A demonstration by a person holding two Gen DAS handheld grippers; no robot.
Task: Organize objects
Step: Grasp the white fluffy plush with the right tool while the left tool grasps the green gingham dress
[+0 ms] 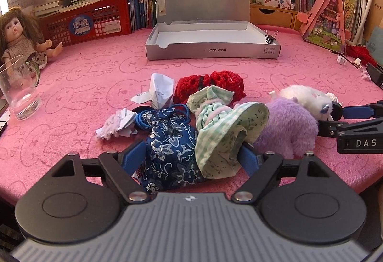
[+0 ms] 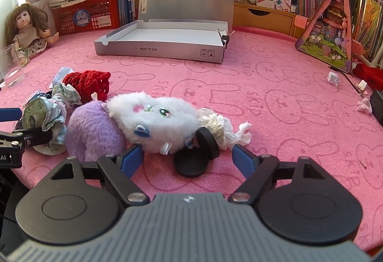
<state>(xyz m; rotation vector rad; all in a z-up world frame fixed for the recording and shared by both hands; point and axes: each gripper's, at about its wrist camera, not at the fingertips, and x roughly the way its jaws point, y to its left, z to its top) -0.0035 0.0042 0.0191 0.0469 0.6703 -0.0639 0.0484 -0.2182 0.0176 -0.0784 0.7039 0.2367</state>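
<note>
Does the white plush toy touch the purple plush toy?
Touching. The right wrist view shows the white plush toy pressed against the purple plush toy, no gap.

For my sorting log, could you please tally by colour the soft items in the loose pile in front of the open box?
Red: 1, crocheted piece
Blue: 1, floral pouch
Green: 1, checked doll dress
Purple: 1, plush
White: 1, plush
Total: 5

Both grippers wide apart.
</note>
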